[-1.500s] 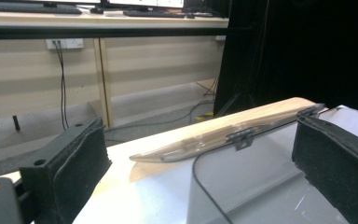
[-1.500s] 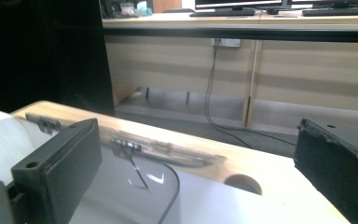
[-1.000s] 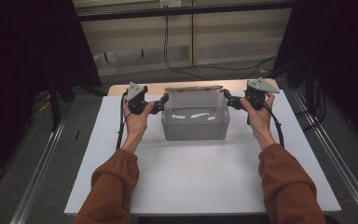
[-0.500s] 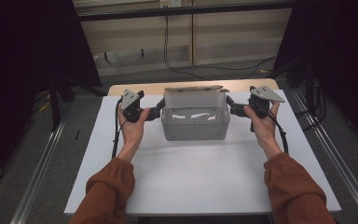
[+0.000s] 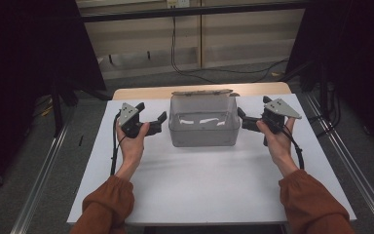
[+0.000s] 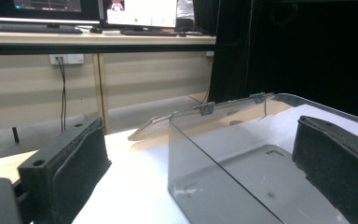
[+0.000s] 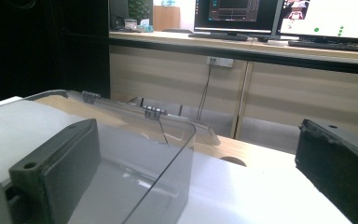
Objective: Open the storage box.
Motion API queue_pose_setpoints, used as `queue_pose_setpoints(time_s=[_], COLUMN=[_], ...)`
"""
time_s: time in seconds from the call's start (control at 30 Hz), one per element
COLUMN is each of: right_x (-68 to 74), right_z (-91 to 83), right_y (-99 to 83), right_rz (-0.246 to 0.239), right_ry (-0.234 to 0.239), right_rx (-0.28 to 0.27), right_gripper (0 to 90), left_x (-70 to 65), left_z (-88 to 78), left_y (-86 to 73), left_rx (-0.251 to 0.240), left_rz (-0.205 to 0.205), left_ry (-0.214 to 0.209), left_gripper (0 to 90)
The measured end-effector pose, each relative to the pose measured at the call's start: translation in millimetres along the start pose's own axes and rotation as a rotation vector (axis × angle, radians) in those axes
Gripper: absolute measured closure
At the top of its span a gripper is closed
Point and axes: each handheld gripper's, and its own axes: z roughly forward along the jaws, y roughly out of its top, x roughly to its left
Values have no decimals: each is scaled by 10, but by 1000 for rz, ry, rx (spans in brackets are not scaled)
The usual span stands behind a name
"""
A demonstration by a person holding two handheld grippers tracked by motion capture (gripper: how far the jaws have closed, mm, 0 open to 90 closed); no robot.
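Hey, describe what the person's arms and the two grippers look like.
Rust-orange sleeves with gathered cuffs cover both forearms. The left gripper and right gripper are black, each topped by a grey three-cornered plate, with blocky black jaws. A black cable trails from each along the wrist.

This looks like a lab or test room inside an office. At 12 o'clock, past the white table [image 5: 204, 190], a long desk [image 7: 242, 44] holds computer screens [image 7: 235, 14] and a keyboard [image 6: 35, 29], with wall plugs [image 6: 66, 59] and cables [image 5: 175, 46] under it. Black curtains [image 5: 24, 58] hang at 9 and 3 o'clock, and metal rails [image 5: 44, 180] run along the grey floor.
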Motion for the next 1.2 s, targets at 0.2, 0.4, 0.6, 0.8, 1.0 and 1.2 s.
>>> queue_pose_setpoints(time_s=[0.2,0.4,0.6,0.8,1.0,1.2], right_x=[-53,-44,-51,-52,-56,-28], right_z=[-107,-243,-382,-527,-656,-776], right_y=[-136,-180,-238,-243,-312,-351], right_rz=[8,-7,-8,-10,-1,-8], right_ry=[-35,-35,-44,-51,-58,-72], right_rx=[32,33,36,17,17,15], right_gripper=[0,0,0,0,0,0], left_x=[-7,-52,-83,-103,-147,-194], left_z=[-116,-228,-373,-516,-672,-766], left_y=[-67,-140,-209,-258,-293,-339], left_rx=[-4,-2,4,16,5,13], left_rz=[27,7,-12,1,-4,-2], left_ry=[20,21,41,38,52,68], left_gripper=[28,28,29,29,29,29])
